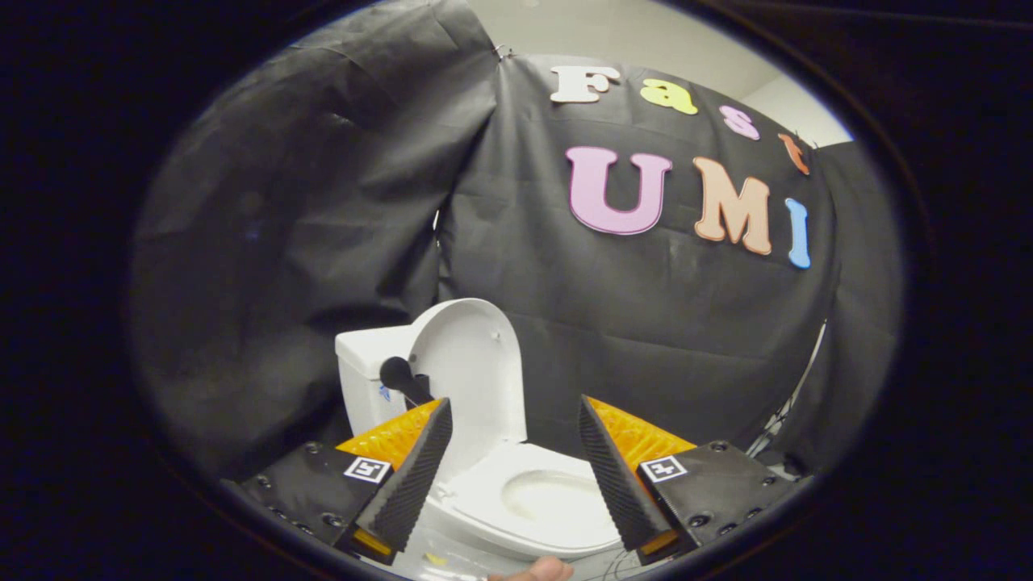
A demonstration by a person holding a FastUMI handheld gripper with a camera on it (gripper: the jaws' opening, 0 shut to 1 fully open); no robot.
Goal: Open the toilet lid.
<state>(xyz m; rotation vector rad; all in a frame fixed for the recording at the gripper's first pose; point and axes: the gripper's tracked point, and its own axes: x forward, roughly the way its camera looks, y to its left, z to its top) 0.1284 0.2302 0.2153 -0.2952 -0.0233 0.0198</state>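
Note:
A white toilet stands ahead of my fingers against the black cloth wall. Its lid [476, 363] is raised upright and leans back against the tank [367, 379]. The seat [524, 508] lies flat around the open bowl [549, 492], seen between and just beyond my fingers. A black flush handle [399, 375] sticks out from the tank beside the lid. My gripper [513, 420] is open, with a wide gap between the two fingers and nothing held. It is above and in front of the seat, touching nothing.
Black cloth walls close in behind and on both sides of the toilet. A fingertip of a person [537, 570] shows below the seat's front rim. Thin cables [775, 428] hang at the right along the cloth's edge.

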